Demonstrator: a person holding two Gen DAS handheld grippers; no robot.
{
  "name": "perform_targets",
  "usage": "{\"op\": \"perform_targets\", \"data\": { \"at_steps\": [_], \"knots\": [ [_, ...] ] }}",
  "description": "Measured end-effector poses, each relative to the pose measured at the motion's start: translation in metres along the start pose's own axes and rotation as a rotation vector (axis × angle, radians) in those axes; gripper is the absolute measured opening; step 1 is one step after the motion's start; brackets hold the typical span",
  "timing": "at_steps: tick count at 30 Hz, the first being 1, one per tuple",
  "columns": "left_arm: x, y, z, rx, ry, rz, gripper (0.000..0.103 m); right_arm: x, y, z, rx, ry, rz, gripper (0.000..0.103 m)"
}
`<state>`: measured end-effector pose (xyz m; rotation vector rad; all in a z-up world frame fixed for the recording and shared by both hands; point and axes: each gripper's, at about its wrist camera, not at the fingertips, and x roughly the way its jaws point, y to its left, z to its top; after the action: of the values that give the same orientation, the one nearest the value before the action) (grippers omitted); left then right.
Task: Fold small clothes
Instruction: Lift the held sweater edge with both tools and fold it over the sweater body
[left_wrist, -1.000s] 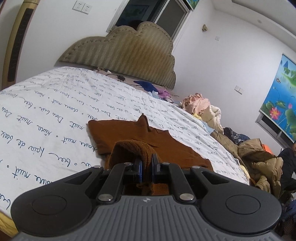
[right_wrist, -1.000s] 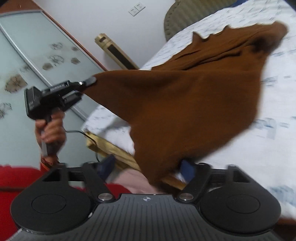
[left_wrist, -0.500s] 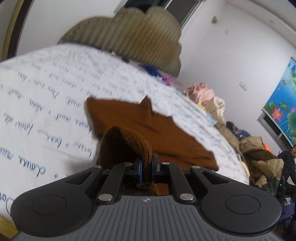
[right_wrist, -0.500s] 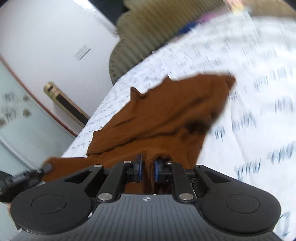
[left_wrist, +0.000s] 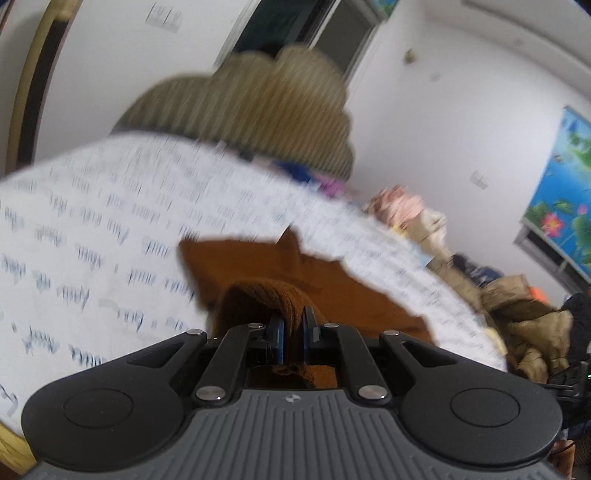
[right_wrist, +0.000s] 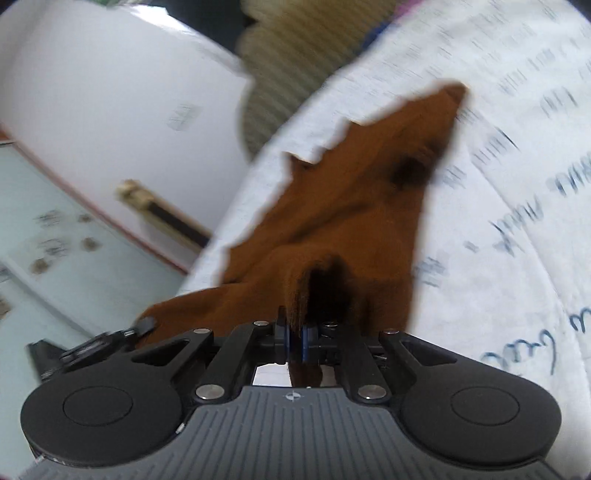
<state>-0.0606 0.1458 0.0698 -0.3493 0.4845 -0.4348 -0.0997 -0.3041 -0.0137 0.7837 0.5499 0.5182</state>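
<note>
A small brown knit garment (left_wrist: 303, 280) lies partly on the white bed sheet with blue script (left_wrist: 92, 236). My left gripper (left_wrist: 293, 325) is shut on a bunched ribbed edge of it, near the bed's front edge. In the right wrist view the garment (right_wrist: 351, 214) stretches away across the sheet (right_wrist: 517, 221). My right gripper (right_wrist: 294, 338) is shut on another near edge of it. The left gripper (right_wrist: 144, 325) shows at the lower left of that view, pinching the cloth. Both views are blurred.
A padded headboard (left_wrist: 258, 110) stands at the bed's far end. A pile of clothes and jackets (left_wrist: 517, 314) lies to the right of the bed. A glass sliding door (right_wrist: 55, 240) is on the left. A colourful poster (left_wrist: 561, 192) hangs on the right wall.
My right gripper closed on the garment's near edge. Both grippers carried the held edge forward over the bed, and the hanging cloth now lies lower on the sheet.
</note>
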Motion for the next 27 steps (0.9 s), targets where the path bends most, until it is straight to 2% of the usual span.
{"op": "perform_targets", "data": {
  "at_steps": [4,7,9,12,18,27],
  "knots": [
    [-0.041,-0.018,0.016,0.014,-0.077,-0.080,0.009,-0.047,0.052,0.006,-0.133,-0.086,0.111,0.012],
    [-0.056,-0.032,0.023,0.029,-0.095,-0.153,0.009,-0.072,0.076,0.009,-0.178,-0.137,0.132,0.012],
    [-0.052,-0.035,0.025,0.043,-0.100,-0.161,0.009,-0.078,0.078,0.010,-0.172,-0.149,0.138,0.012],
    [-0.027,-0.030,0.028,0.032,-0.070,-0.100,0.009,-0.071,0.063,0.018,-0.103,-0.148,0.146,0.012],
    [0.029,-0.002,0.045,-0.055,0.008,-0.067,0.009,-0.045,0.016,0.045,0.083,-0.173,0.153,0.012],
    [0.126,0.002,0.082,0.050,0.095,0.074,0.009,0.017,-0.023,0.099,0.185,-0.182,0.079,0.012]
  ]
}}
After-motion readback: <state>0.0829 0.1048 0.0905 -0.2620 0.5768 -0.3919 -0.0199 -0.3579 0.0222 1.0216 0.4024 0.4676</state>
